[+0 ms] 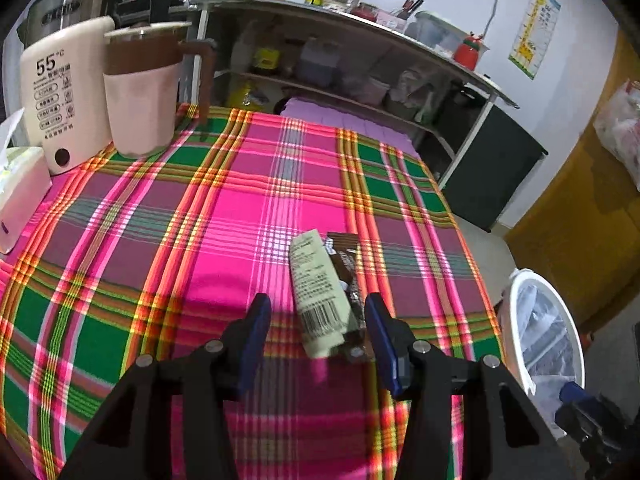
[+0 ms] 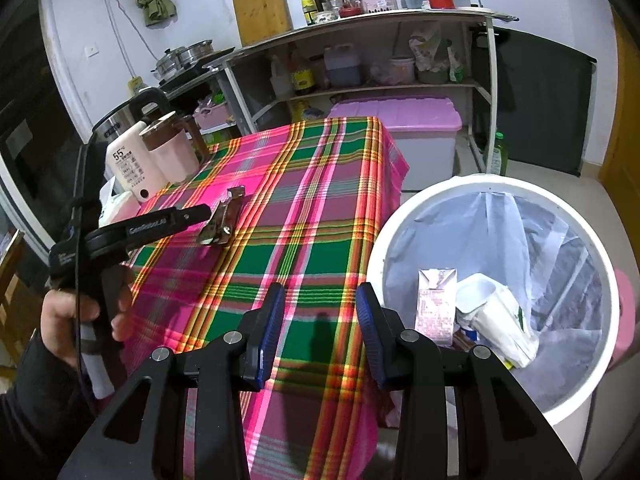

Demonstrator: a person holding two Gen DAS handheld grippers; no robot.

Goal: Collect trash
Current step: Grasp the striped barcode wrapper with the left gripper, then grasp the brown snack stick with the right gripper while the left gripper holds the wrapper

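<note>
Scanning from nine o'clock across the plaid tablecloth [image 1: 140, 240], a tissue box [image 1: 20, 188] sat at the edge, with a cream kettle base [image 1: 60, 92] and a pink jug [image 1: 140, 92] behind it toward eleven o'clock, all well apart from the work. Nearer the middle, the left gripper [image 1: 318, 320] hung over the cloth with its blue pads [image 1: 256, 328] apart and pressing on nothing. Between them, closer to the right pad, lay the trash: a pale green tube [image 1: 318, 292] with a barcode, and a brown wrapper [image 1: 346, 264] touching it along its three-o'clock side, partly tucked beneath.

That overlap looked like the main risk. Closing there would probably catch the tube alone, and the flat wrapper could slide off or stay behind. Off-centre jaws might also push the tube sideways, or pinch a fold of cloth and drag it.

Further right, the white bin [image 2: 492, 184] stood on the floor just beside the table at about three o'clock, its liner [image 2: 500, 224] already holding a carton [image 2: 436, 304] and other packaging. Its rim sat below the tabletop, so a release made short of it would likely drop the trash on the floor. The right gripper [image 2: 320, 332] hovered over the table's near corner, jaws parted and empty.
</note>
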